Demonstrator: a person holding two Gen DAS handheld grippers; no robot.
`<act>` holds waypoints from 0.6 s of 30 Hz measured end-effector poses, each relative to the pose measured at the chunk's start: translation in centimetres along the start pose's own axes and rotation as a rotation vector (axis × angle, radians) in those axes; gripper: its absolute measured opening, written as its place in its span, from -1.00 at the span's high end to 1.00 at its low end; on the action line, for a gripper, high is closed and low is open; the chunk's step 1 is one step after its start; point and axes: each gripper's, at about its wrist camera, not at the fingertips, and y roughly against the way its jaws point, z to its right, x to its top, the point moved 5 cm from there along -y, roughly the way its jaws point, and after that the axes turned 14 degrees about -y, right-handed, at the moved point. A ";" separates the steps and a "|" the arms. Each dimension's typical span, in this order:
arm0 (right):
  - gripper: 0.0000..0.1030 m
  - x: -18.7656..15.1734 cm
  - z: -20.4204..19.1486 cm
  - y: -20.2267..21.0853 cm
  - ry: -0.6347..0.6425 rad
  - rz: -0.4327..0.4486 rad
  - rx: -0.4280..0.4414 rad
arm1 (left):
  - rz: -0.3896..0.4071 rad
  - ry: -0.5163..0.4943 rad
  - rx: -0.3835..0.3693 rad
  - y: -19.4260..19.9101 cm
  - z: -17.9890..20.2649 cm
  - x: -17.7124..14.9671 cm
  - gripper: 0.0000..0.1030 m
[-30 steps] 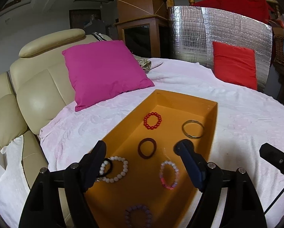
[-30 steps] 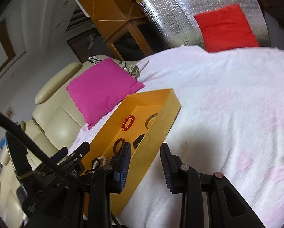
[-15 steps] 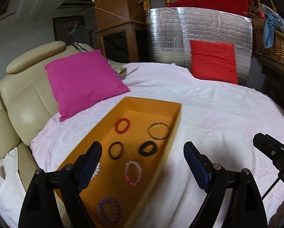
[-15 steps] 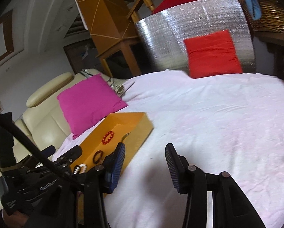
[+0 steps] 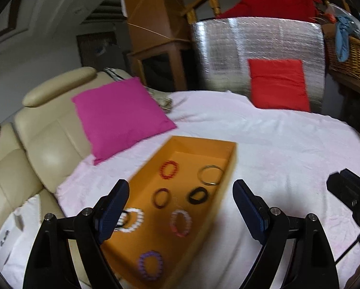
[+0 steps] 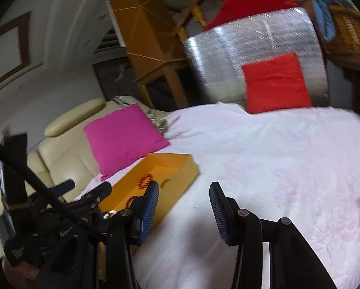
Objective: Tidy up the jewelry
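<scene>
An orange box (image 5: pixel 230 166) lies on the pink-white bedspread and holds several bracelets: a red bead one (image 5: pixel 168 169), a metal bangle (image 5: pixel 210 174), a dark brown ring (image 5: pixel 160 198), a black one (image 5: pixel 198 195), a white bead one (image 5: pixel 133 219), a pink one (image 5: pixel 180 222) and a purple one (image 5: pixel 150 265). My left gripper (image 5: pixel 180 207) is open and empty, raised above the box. My right gripper (image 6: pixel 183 207) is open and empty, above the bedspread right of the box (image 6: pixel 180 168).
A magenta cushion (image 5: pixel 119 115) leans on the cream sofa (image 5: pixel 35 139) left of the box. A red cushion (image 5: pixel 278 84) stands against a silver foil panel (image 5: pixel 252 48) at the back. A wicker basket (image 5: pixel 348 55) is at the far right.
Both grippers have pulled back and up from the box. The left gripper opened wider, and a black bracelet now lies in the box beside the dark brown one.
</scene>
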 end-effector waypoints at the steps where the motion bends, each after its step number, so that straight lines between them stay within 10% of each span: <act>1: 0.08 -0.2 -0.6 -0.2 0.015 0.000 0.010 | 0.002 0.010 0.024 0.3 -1.0 0.0 -0.71; 18: -0.11 -3.8 -10.4 -4.8 0.152 -0.066 0.134 | -0.045 0.168 0.248 2.7 -10.8 -2.4 -0.71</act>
